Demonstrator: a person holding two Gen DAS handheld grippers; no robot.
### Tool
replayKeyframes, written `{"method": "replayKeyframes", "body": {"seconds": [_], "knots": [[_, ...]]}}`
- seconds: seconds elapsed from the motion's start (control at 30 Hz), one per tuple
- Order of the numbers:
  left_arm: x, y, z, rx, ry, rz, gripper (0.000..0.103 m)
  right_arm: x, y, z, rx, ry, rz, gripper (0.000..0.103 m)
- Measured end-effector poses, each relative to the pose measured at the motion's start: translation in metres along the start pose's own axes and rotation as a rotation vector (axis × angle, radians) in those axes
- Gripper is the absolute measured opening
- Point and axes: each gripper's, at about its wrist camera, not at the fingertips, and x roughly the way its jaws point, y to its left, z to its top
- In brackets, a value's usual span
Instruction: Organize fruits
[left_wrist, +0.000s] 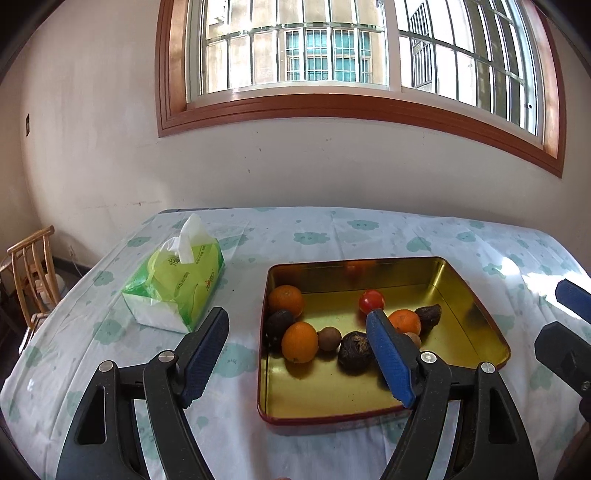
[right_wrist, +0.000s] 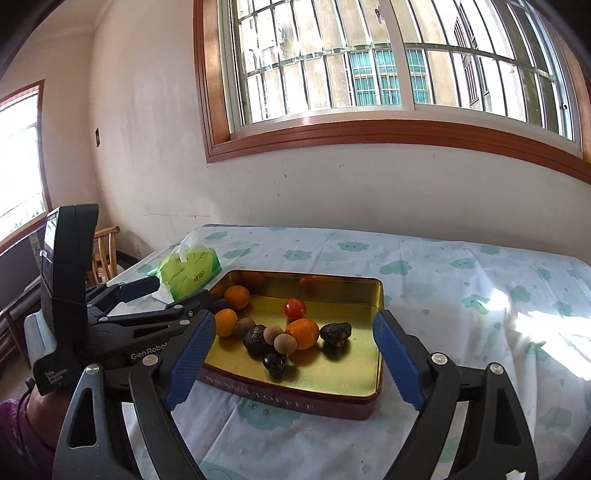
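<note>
Both the left gripper (left_wrist: 297, 319) and the right gripper (right_wrist: 294, 325) stand apart, holding nothing, just in front of the tin (right_wrist: 373, 286) on the bench (right_wrist: 461, 280). Oranges (right_wrist: 303, 333), a tomato (right_wrist: 295, 308) and dark fruits (right_wrist: 335, 332) lie inside the tin; a tissue pack (left_wrist: 177, 284) sits left of it.

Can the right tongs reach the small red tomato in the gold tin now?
Probably yes. The right tongs are open and empty, and the small red tomato sits apart from the other fruit in the open gold tin, uncovered.

Both wrist views face the window — sharing the tin (left_wrist: 476, 306).
</note>
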Motion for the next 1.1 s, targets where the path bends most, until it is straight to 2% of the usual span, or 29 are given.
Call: {"method": "replayKeyframes", "body": {"seconds": [0.07, 0.27, 0.57, 1.1], "knots": [[-0.015, 0.001, -0.002, -0.003, -0.012, 0.006, 0.088, -0.011, 0.003, -0.003, -0.004, -0.004, -0.014, 0.087], [-0.069, -0.002, -0.01, 0.033, -0.087, 0.029, 0.1, -0.035, 0.017, -0.014, -0.012, -0.01, -0.041, 0.093], [-0.134, 0.011, -0.013, -0.005, -0.154, 0.014, 0.102, -0.076, 0.038, -0.024, -0.019, -0.03, -0.052, 0.096], [-0.187, 0.005, -0.026, 0.025, -0.176, -0.029, 0.102, -0.131, 0.061, -0.026, -0.056, -0.071, -0.052, 0.099]]}}
